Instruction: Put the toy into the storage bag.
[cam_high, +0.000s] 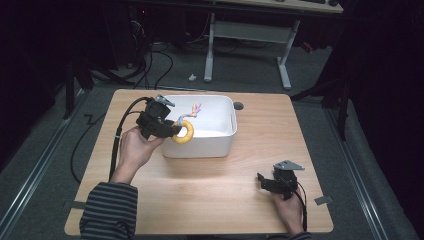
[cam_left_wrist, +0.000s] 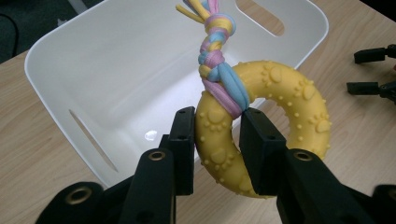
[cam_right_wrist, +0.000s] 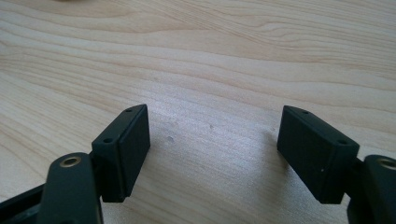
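Pale wooden table (cam_high: 210, 190) in dark room, right gripper (cam_high: 265, 181) jaws apart, left gripper (cam_high: 176, 131) jaws around yellow ring toy (cam_high: 185, 134).

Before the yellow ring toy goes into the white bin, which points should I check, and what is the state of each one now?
1. Grip: left gripper has its jaws shut on the yellow rubber ring toy: ok.
2. Braided pastel rope tied on the ring hangs free of the jaws: ok.
3. White plastic bin has nothing inside where visible: ok.
4. Toy position: in the high view the ring sits at the bin's near-left rim; whether it is fully over the opening: cannot tell.
5. Right gripper open, over bare wooden table, away from the bin: ok.
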